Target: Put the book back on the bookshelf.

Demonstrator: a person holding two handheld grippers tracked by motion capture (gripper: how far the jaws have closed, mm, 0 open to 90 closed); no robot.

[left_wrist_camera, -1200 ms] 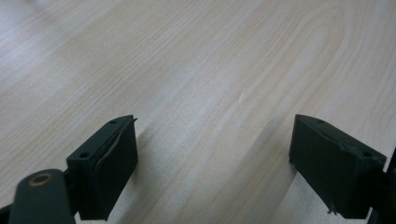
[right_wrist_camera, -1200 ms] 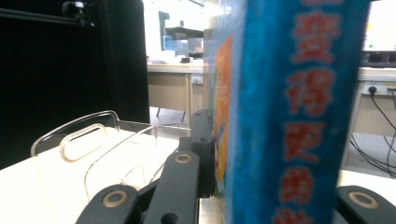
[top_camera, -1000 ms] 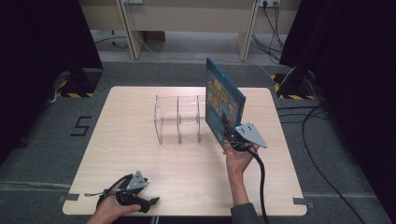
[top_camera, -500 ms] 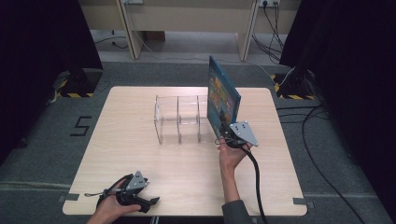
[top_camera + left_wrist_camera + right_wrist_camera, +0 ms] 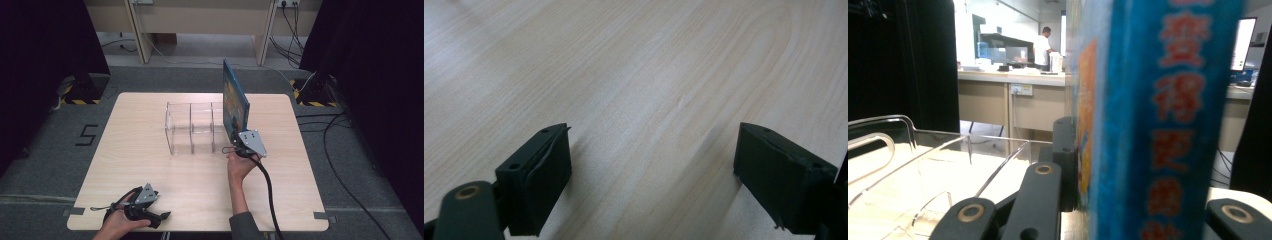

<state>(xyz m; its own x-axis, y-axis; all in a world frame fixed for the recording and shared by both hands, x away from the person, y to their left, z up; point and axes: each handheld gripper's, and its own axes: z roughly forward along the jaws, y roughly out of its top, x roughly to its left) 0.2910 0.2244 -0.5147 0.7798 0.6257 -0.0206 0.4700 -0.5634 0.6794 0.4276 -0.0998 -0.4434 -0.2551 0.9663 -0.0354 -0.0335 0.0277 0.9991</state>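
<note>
A blue book [image 5: 235,102] stands upright on edge at the right end of a clear acrylic rack [image 5: 192,127] with several slots. My right gripper [image 5: 236,144] is shut on the book's lower near corner. In the right gripper view the book's spine [image 5: 1158,125] sits between my jaws, and the rack [image 5: 923,150] lies to its left. My left gripper [image 5: 159,218] rests at the table's front left corner, held by a hand. Its jaws [image 5: 654,170] stand open over bare wood with nothing between them.
The light wooden table [image 5: 140,150] has free room in front of the rack and to its left. Black curtains flank the table. Cables [image 5: 345,130] run on the floor at the right. A person [image 5: 1040,47] stands far off behind a counter.
My right gripper has carried the book to the left and slightly down, closer to the rack's right end. The left gripper has stayed put.
</note>
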